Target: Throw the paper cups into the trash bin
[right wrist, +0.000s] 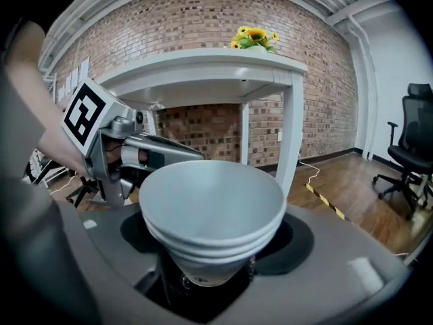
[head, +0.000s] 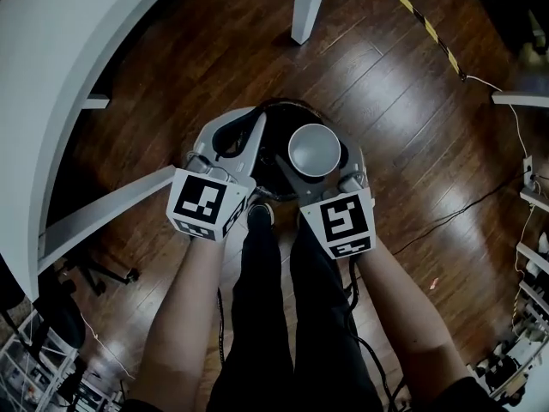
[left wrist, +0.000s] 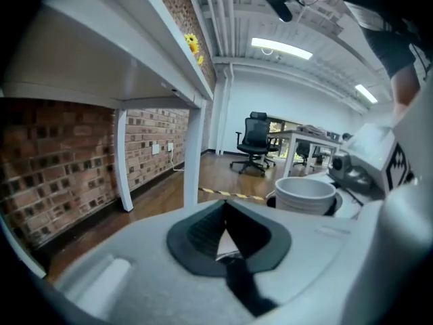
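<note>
A nested stack of white paper cups (head: pixel 314 148) (right wrist: pixel 211 205) sits mouth up between the jaws of my right gripper (head: pixel 317 142) (right wrist: pixel 211 212), which is shut on it. The stack hangs over the round dark trash bin (head: pixel 276 108) that stands on the floor in front of the person's feet. In the left gripper view the cups (left wrist: pixel 304 193) show to the right. My left gripper (head: pixel 256 123) (left wrist: pixel 226 208) is beside them over the bin's left side. Its jaws are together, and I see no cup between them.
A curved white table (head: pixel 51 75) runs along the left and one of its legs (head: pixel 309 7) stands beyond the bin. Yellow-black tape (head: pixel 420 15) and cables (head: pixel 480 204) lie on the wooden floor. The person's legs (head: pixel 274 316) are just behind the bin.
</note>
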A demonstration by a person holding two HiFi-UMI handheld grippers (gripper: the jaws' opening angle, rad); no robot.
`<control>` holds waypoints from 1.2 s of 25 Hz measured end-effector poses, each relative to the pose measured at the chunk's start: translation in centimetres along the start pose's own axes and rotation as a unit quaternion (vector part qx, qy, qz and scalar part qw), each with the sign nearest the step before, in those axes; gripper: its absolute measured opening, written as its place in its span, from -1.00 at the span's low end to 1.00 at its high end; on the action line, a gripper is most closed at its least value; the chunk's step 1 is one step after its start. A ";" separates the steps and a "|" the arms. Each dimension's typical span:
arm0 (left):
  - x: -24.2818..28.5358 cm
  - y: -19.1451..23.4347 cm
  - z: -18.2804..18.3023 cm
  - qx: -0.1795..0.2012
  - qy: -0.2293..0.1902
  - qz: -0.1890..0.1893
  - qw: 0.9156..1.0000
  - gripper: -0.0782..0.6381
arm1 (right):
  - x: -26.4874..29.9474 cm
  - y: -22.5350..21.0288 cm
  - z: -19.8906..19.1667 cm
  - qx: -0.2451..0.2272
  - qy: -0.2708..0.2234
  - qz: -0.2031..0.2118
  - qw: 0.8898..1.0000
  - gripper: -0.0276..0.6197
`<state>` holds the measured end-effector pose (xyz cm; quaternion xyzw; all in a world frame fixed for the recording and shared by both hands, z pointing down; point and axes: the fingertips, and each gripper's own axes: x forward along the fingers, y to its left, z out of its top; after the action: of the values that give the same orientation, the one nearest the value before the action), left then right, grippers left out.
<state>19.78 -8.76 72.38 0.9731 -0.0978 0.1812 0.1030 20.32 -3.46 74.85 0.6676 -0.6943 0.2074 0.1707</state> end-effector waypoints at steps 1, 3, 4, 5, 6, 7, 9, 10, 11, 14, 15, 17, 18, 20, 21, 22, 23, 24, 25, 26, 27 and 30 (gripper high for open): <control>0.1 0.1 -0.8 -0.005 0.005 0.000 1.000 -0.77 | 0.4 0.3 -0.8 -0.003 0.007 0.005 1.000 0.16; 0.3 0.4 -2.2 -0.011 0.014 -0.002 1.000 -0.77 | 1.1 0.7 -2.2 -0.005 0.022 0.015 1.000 0.16; 0.3 0.4 -2.8 -0.013 0.017 -0.003 1.000 -0.77 | 1.5 0.9 -2.8 -0.004 0.028 0.018 0.999 0.16; 0.4 0.3 -3.3 -0.016 0.019 -0.006 1.000 -0.77 | 1.9 0.9 -3.4 -0.003 0.033 0.019 0.999 0.16; 0.4 0.2 -3.8 -0.020 0.021 -0.010 1.000 -0.77 | 2.2 0.9 -3.9 -0.002 0.036 0.020 0.999 0.16; 0.5 0.0 -4.4 -0.024 0.023 -0.015 0.999 -0.77 | 2.4 0.8 -4.4 -0.001 0.040 0.018 0.999 0.16; 0.4 -0.3 -5.8 -0.036 0.031 -0.020 0.999 -0.77 | 2.8 0.9 -5.4 0.000 0.048 0.016 0.999 0.16; 0.2 -0.3 -6.6 -0.042 0.037 -0.020 0.998 -0.77 | 3.0 1.0 -6.0 0.002 0.053 0.015 0.999 0.16; 0.0 -0.3 -7.4 -0.046 0.043 -0.019 0.998 -0.77 | 3.2 1.1 -6.5 0.004 0.056 0.015 0.998 0.16; -0.2 -0.3 -9.4 -0.054 0.062 -0.017 0.996 -0.77 | 3.8 1.5 -7.9 0.011 0.067 0.017 0.998 0.16; -0.2 -0.2 -10.0 -0.057 0.067 -0.016 0.996 -0.77 | 4.0 1.6 -8.3 0.013 0.071 0.017 0.997 0.16; -0.3 -0.1 -10.8 -0.064 0.073 -0.013 0.995 -0.77 | 4.2 1.7 -9.0 0.013 0.078 0.015 0.997 0.17; -0.3 0.0 -11.0 -0.067 0.073 -0.011 0.995 -0.77 | 4.3 1.9 -9.2 0.012 0.081 0.014 0.997 0.17; -0.5 0.0 -11.0 -0.069 0.072 -0.012 0.995 -0.77 | 4.5 2.2 -9.5 0.011 0.087 0.018 0.996 0.18; -0.6 -0.1 -11.0 -0.069 0.072 -0.013 0.995 -0.77 | 4.6 2.4 -9.7 0.010 0.090 0.020 0.996 0.18; -0.7 -0.1 -11.0 -0.068 0.072 -0.014 0.995 -0.77 | 4.6 2.6 -9.8 0.009 0.094 0.022 0.995 0.18; -0.7 -0.2 -11.0 -0.068 0.072 -0.014 0.995 -0.77 | 4.6 2.7 -10.0 0.008 0.097 0.024 0.995 0.18; -0.7 -0.2 -10.9 -0.068 0.073 -0.014 0.995 -0.77 | 4.6 2.8 -10.1 0.009 0.100 0.026 0.995 0.20; -0.7 -0.2 -10.9 -0.069 0.072 -0.013 0.995 -0.77 | 4.7 2.8 -10.2 0.010 0.103 0.029 0.994 0.27; -0.6 -0.1 -10.8 -0.068 0.071 -0.012 0.995 -0.77 | 4.7 2.8 -10.3 0.012 0.105 0.032 0.994 0.32; -0.5 -0.1 -10.7 -0.068 0.070 -0.011 0.995 -0.77 | 4.7 2.8 -10.4 0.012 0.106 0.033 0.994 0.36; -0.5 -0.1 -10.3 -0.067 0.067 -0.012 0.995 -0.77 | 4.6 2.8 -10.3 0.014 0.107 0.033 0.994 0.38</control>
<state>15.91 -6.15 81.63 0.9508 -0.0913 0.2378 0.1762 16.90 -2.04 85.90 0.6208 -0.6905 0.2930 0.2281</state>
